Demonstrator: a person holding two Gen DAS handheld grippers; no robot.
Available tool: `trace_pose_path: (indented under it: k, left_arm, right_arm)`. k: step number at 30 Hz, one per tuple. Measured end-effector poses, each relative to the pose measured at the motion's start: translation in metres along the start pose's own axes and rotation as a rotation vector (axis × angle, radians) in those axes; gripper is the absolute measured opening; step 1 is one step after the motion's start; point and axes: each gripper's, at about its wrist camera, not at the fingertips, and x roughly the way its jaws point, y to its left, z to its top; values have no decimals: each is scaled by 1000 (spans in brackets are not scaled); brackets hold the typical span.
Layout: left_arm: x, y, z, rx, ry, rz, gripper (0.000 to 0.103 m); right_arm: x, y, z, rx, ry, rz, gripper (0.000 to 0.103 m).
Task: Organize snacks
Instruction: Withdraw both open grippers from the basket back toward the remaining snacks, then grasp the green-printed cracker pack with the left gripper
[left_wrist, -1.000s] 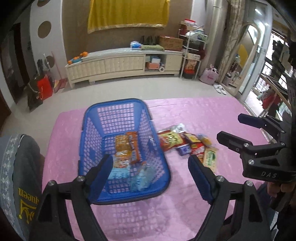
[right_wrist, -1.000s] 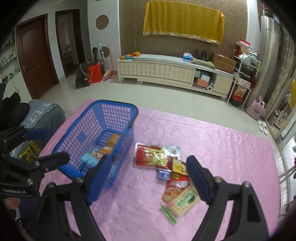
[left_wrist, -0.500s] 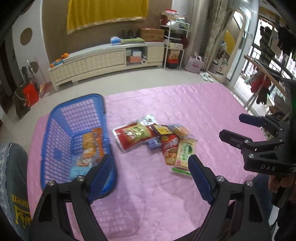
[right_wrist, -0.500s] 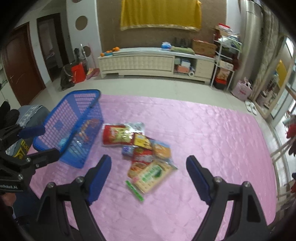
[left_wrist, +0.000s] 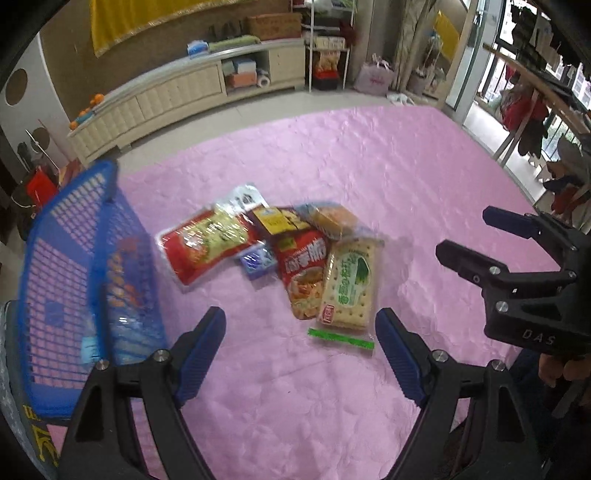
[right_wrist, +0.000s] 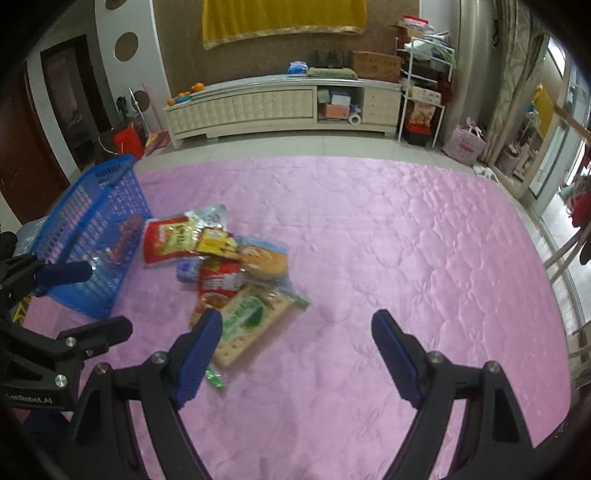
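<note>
Snacks (left_wrist: 295, 258) fill both views; only the right shows a door (right_wrist: 22, 155).

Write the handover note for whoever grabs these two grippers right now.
Left gripper: open, empty, above the cover just short of the snack pile.
Right gripper: open, empty, its left finger over the cracker pack.
Blue basket: on the pink cover, left of the pile, already holding a few packets.
Left to do: the loose pile, including the cracker pack, red noodle bag, red-and-yellow bag, yellow packet, round cake pack and small blue packet. Nothing is gripped yet.
</note>
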Motion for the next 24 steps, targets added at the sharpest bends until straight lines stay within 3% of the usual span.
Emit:
trace_pose_path:
  k: [6,14,18,24]
  left_arm:
    - [33,-17,3,39,28,-7,82]
    - [72,-46,11,119,78,-15,82]
    - [88,-55,14,127,115,-45,82]
    - [109,-55,24,110,154,-52,82]
  right_arm:
    - [23,-18,-16,-18,-5,-14,86]
    - [39,-44,-25,-16,46,-105,86]
    - [45,-48,-28,-15,84,-88,86]
    - [49,-54,-28,-18,92,-131,86]
